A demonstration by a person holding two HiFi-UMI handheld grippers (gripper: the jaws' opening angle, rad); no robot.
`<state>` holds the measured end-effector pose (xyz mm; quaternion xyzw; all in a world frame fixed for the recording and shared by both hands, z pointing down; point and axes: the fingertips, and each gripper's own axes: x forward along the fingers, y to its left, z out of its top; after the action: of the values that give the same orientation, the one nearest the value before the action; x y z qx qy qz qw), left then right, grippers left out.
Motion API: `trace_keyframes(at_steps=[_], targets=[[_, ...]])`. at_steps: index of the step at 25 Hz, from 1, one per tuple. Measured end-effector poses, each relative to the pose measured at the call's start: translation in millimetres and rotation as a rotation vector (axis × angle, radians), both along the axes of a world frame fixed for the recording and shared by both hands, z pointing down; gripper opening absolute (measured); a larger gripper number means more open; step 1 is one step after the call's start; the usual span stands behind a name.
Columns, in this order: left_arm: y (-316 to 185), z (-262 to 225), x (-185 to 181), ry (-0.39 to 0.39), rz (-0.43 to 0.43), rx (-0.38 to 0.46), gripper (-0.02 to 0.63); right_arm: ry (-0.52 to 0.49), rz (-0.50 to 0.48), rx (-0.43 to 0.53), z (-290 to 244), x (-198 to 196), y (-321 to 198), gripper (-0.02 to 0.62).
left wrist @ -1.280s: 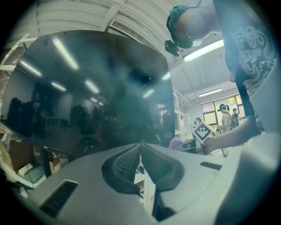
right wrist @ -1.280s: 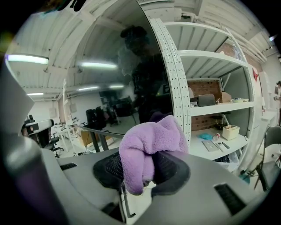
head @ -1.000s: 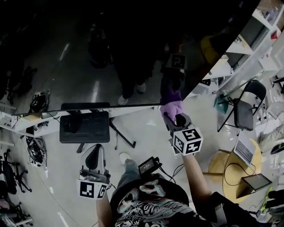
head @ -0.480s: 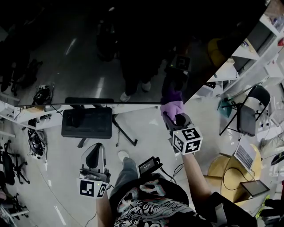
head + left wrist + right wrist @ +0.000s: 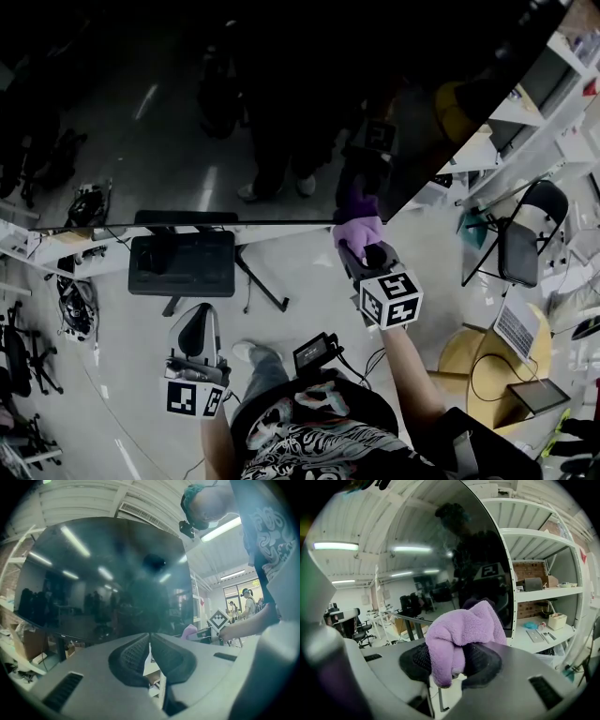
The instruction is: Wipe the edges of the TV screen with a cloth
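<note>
Nearest us, our left gripper [image 5: 196, 330] hangs low by our body, well apart from the screen, its 2 jaws pressed together on nothing; farther out, our right gripper [image 5: 364, 251] has its 2 jaws clamped on a fluffy lilac cloth [image 5: 358, 231]. That cloth meets the lower edge of the big, dark, glossy TV screen [image 5: 281, 122], near its right corner.
</note>
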<state>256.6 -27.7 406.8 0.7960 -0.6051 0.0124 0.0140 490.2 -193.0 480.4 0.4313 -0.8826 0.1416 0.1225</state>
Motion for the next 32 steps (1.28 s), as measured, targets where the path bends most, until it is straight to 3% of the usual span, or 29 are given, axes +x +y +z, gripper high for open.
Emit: trace_keyframes(at_steps=[32], targets=[[-5, 13, -73, 0.012, -0.040, -0.039, 0.025, 0.032, -0.016, -0.019, 2, -65, -3, 0.156]])
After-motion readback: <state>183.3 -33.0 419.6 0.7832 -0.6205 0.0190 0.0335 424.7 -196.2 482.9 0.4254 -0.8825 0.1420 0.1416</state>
